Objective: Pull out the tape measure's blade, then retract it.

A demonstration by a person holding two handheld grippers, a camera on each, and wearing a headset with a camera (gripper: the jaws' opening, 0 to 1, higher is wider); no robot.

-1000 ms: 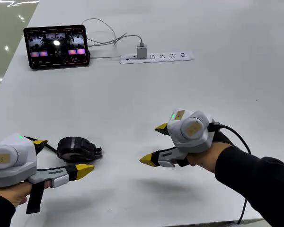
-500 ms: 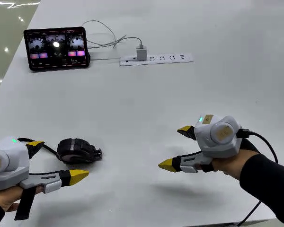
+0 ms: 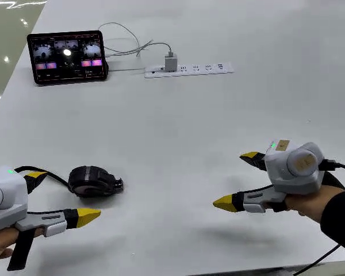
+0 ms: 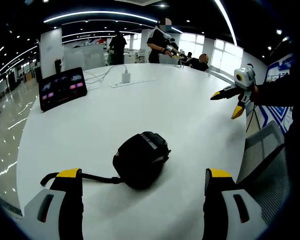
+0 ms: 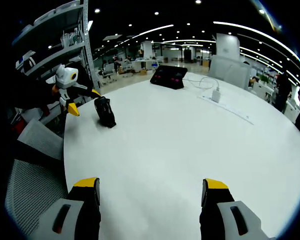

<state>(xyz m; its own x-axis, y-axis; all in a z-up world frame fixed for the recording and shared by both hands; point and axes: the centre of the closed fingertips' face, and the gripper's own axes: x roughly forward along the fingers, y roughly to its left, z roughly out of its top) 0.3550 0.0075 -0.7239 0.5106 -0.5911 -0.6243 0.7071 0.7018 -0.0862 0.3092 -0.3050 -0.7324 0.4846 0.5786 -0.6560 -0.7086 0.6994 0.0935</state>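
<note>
Black tape measure (image 3: 94, 181) lies on the white tabletop (image 3: 178, 126), just in front of the left hand-held gripper (image 3: 63, 195), jaws apart, holding nothing. Right hand-held gripper (image 3: 237, 179) is well away, jaws spread.

We see a white table (image 3: 178, 132) w/ a tablet (image 3: 67, 57) propped up at its far left, screen lit. Right of it lies a white power strip (image 3: 190, 69) w/ a charger (image 3: 171, 61) plugged in; thin cables (image 3: 139, 48) run btwn them. Grey mesh chair (image 4: 262, 157) sits at the table edge.

No legible text, labels or numbers.
</note>
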